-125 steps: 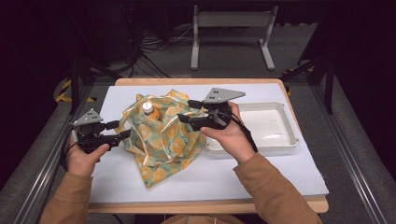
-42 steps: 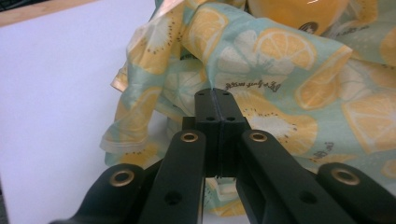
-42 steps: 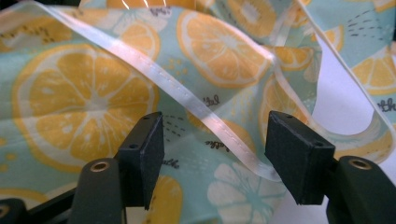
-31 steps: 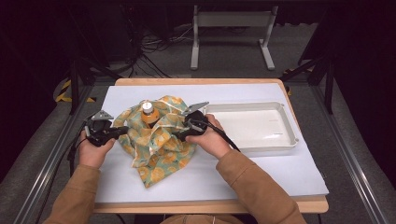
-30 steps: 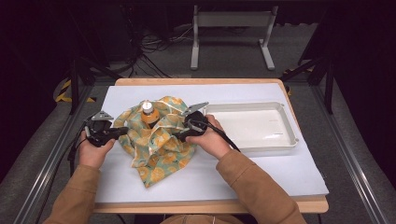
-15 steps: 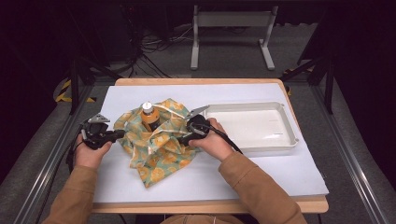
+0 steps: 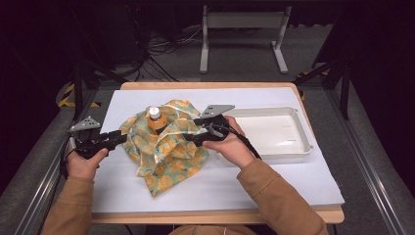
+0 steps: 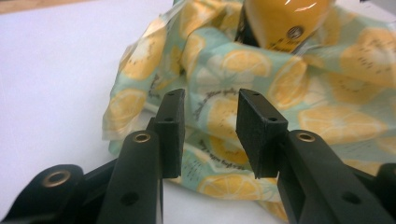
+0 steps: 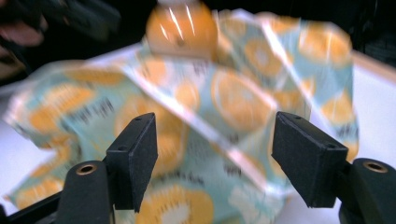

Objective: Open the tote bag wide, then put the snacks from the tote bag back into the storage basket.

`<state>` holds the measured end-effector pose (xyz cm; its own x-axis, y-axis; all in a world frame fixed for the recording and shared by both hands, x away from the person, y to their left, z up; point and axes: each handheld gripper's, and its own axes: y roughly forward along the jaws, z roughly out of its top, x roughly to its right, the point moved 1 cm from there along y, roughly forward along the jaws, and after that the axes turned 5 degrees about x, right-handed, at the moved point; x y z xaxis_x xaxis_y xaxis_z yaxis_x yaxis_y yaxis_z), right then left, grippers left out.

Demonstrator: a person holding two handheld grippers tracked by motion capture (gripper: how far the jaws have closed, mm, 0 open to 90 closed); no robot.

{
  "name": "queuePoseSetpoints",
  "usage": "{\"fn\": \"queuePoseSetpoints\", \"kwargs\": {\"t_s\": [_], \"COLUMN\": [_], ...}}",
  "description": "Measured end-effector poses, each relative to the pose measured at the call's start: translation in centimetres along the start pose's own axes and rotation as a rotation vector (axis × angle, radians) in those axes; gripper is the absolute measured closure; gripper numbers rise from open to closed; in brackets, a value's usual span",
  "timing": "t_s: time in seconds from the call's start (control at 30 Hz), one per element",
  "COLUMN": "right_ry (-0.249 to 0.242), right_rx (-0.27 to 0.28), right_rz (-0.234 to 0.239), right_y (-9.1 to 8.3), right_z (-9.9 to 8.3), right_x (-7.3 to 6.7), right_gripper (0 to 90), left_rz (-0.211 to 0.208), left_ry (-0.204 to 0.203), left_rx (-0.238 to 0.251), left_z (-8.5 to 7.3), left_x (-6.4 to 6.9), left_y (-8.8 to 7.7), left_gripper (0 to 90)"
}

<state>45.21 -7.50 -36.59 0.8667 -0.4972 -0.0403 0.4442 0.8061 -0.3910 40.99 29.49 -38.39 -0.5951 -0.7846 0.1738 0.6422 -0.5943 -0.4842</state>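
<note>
Orange-print cloth (image 7: 164, 147) lies crumpled mid-table on white sheet (image 7: 274, 181), bunched around upright orange bottle (image 7: 155, 119). Left gripper (image 7: 119, 137) at cloth's left edge, jaws just opening, nothing clamped. Right gripper (image 7: 192, 138) over cloth's right side, jaws apart, empty. White tray (image 7: 298, 147) sits right.

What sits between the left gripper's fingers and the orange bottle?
In the left gripper view, folds of the lemon-print cloth lie between the left gripper and the orange bottle; its open fingers pinch nothing.
</note>
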Motion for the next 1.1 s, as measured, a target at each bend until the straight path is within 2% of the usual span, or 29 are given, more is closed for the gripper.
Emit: {"fn": "queuePoseSetpoints", "kwargs": {"t_s": [0.17, 0.2, 0.23, 0.37, 0.47, 0.5, 0.6, 0.7, 0.83, 0.93, 1.1], "right_ry": [0.001, 0.001, 0.0, -0.008, -0.003, 0.0, 0.003, 0.002, -0.016, -0.021, -0.021], "right_rx": [0.094, 0.094, 0.114, 0.126, 0.125, 0.123, 0.1, 0.096, 0.078, 0.056, 0.035], "right_rz": [0.053, 0.053, 0.082, 0.115, 0.139, 0.153, 0.155, 0.158, 0.134, 0.116, 0.129], "right_y": [-0.5, -0.5, -0.6, -0.6, -0.6, -0.6, -0.3, 0.2, 1.3, 2.1, 3.8], "right_z": [2.3, 2.3, 3.1, 3.8, 4.6, 4.8, 5.6, 6.0, 6.6, 6.8, 7.2], "right_x": [-0.1, -0.1, -0.2, -0.2, -0.2, -0.1, 0.0, 0.2, 0.4, 0.5, 0.4], "right_gripper": [31.7, 31.7, 31.7, 31.7, 31.7, 31.7, 31.7, 31.7, 31.2, 31.1, 30.5], "left_rz": [-0.028, -0.028, -0.041, -0.051, -0.07, -0.07, -0.052, -0.043, -0.007, 0.001, 0.026], "left_ry": [0.023, 0.023, 0.028, 0.029, 0.046, 0.051, 0.063, 0.051, 0.032, 0.017, 0.005], "left_rx": [0.017, 0.017, 0.03, 0.047, 0.053, 0.051, 0.052, 0.069, 0.068, 0.068, 0.072], "left_z": [0.3, 0.3, 0.4, 0.5, 0.9, 1.0, 1.1, 1.0, 0.8, 0.5, 0.0], "left_x": [0.5, 0.5, 0.6, 0.7, 0.5, 0.5, 0.6, 0.6, 0.2, -0.1, -0.5], "left_y": [-0.4, -0.4, -0.6, -1.1, -1.7, -1.9, -2.7, -3.5, -4.3, -4.8, -5.5], "left_gripper": [58.6, 57.8, 57.1, 55.5, 52.5, 50.6, 47.1, 45.4, 41.9, 41.0, 40.4]}}
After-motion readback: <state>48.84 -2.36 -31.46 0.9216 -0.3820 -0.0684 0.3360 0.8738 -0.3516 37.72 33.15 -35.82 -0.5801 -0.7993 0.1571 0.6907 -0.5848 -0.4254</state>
